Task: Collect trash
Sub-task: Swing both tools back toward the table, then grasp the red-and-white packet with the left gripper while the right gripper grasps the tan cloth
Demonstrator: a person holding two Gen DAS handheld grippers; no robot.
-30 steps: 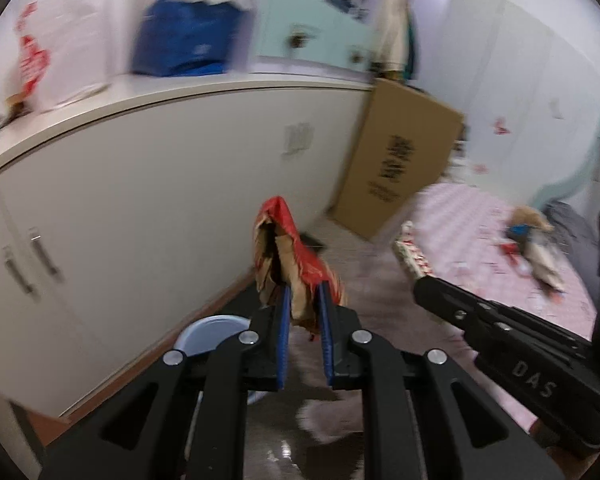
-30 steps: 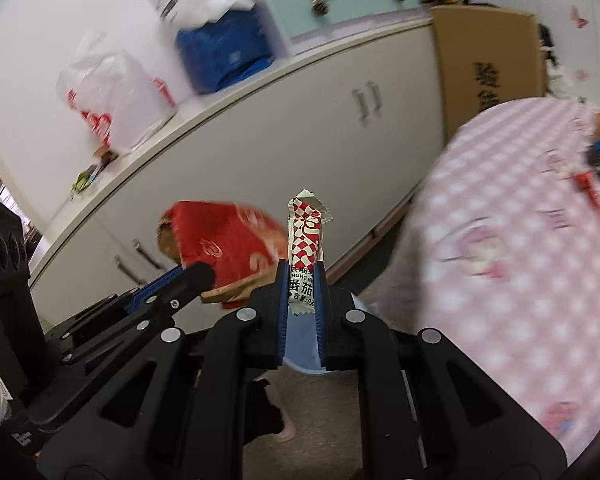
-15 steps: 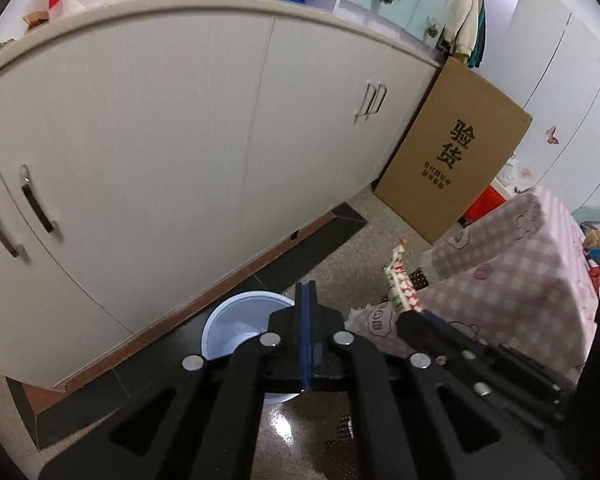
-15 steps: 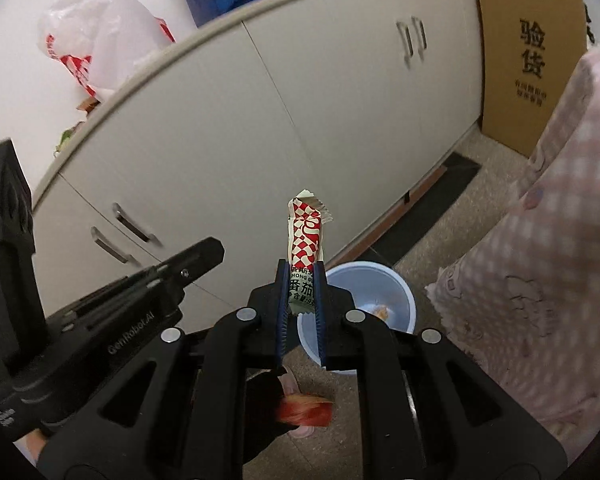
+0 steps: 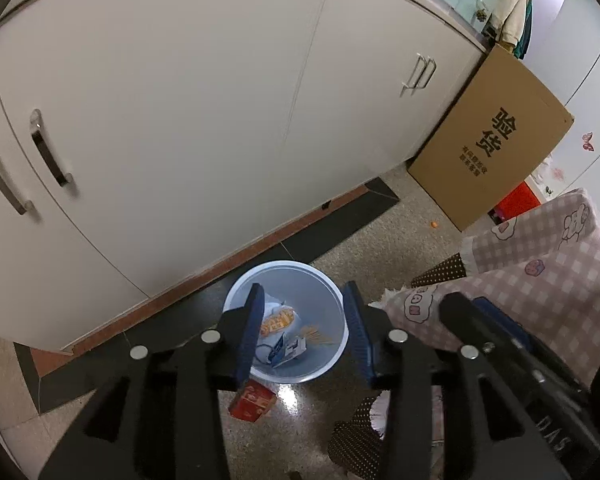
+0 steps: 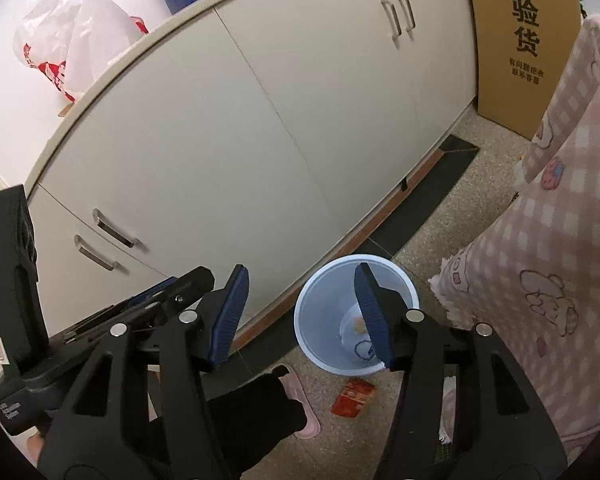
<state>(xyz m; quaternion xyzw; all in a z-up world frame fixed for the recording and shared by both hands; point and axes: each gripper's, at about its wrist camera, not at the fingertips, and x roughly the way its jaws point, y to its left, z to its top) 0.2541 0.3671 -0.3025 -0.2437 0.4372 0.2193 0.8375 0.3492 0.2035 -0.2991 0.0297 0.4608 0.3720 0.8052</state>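
A pale blue trash bin (image 5: 328, 288) stands on the floor by the white cabinets, with several wrappers inside (image 5: 278, 322). It also shows in the right wrist view (image 6: 320, 332). My left gripper (image 5: 304, 334) is open and empty above the bin. My right gripper (image 6: 300, 312) is open and empty, above and left of the bin. A red wrapper (image 5: 253, 399) lies on the floor just in front of the bin, outside it; it also shows in the right wrist view (image 6: 354, 397).
White cabinets (image 5: 180, 120) run behind the bin. A cardboard box (image 5: 496, 144) leans at the right. A pink checked bed cover (image 6: 560, 260) hangs at the right. A pink slipper (image 6: 300, 400) lies on the floor near the bin.
Both grippers have opened over the bin. The red wrapper left the left gripper and now lies on the floor. The checked wrapper is gone from the right gripper.
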